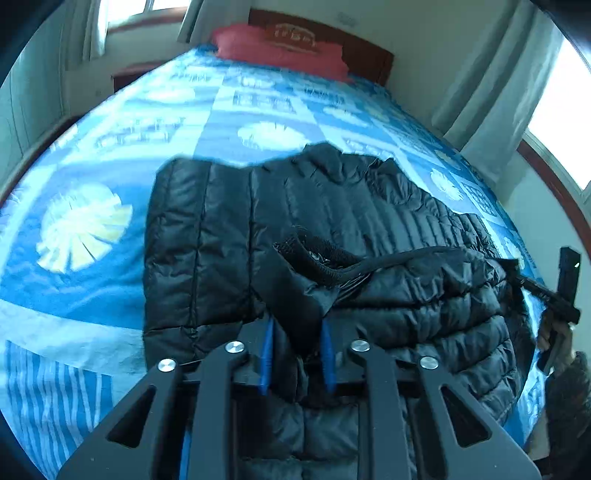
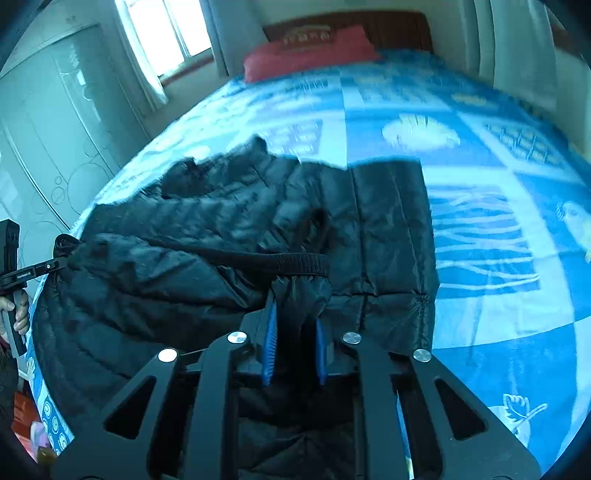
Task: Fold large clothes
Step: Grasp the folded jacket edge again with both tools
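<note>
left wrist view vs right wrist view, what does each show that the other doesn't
Only the left wrist view: the left tongs gripping jacket fabric, a window at far right.

Only the right wrist view: the right tongs gripping fabric below the elastic hem, a pale wardrobe.

Both: the black jacket on the blue bedspread, the red pillow.

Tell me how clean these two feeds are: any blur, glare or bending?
Left wrist: window blown out white, bed bulges from fisheye, pillow and the jacket's far edge smeared. Right wrist: window glares, jacket top edge blurred, bed curved. Both carry a blue cast and dark corners.
</note>
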The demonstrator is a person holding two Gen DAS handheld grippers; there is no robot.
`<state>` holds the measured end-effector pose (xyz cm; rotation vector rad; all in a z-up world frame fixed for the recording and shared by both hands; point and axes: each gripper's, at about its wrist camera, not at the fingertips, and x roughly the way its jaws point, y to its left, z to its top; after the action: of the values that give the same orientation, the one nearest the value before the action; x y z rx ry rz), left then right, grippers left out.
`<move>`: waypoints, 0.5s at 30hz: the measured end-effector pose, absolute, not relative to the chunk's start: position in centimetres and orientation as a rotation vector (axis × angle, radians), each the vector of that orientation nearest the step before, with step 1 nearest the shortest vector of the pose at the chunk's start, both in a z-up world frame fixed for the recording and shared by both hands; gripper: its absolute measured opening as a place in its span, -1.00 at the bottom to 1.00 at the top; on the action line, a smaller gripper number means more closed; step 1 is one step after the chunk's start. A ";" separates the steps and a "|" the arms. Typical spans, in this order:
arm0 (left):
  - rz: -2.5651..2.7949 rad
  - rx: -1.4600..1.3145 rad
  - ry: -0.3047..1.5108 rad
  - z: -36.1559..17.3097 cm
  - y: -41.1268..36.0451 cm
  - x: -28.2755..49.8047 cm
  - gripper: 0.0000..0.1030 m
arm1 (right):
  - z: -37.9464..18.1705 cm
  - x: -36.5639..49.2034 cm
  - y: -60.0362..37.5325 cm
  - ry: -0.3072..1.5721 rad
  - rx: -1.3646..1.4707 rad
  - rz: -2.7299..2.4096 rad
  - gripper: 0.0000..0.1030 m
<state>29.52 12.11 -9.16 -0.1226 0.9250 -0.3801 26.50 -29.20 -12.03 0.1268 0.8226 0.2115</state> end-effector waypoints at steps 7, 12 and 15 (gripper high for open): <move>-0.346 -0.107 0.782 -3.7 11.7 31.1 -0.67 | -7.2 29.2 -29.1 0.709 0.108 0.180 -0.76; -0.274 -0.063 0.739 -2.1 10.1 37.6 -0.68 | -6.0 35.4 -29.1 0.677 0.101 0.123 -0.76; -0.224 -0.058 0.754 -3.0 9.5 41.5 -0.68 | -7.2 40.1 -28.8 0.707 0.086 0.095 -0.76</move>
<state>41.46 9.51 -3.04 -0.0581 0.7543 -0.2236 40.06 -28.84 -7.20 0.0858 0.7067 0.0945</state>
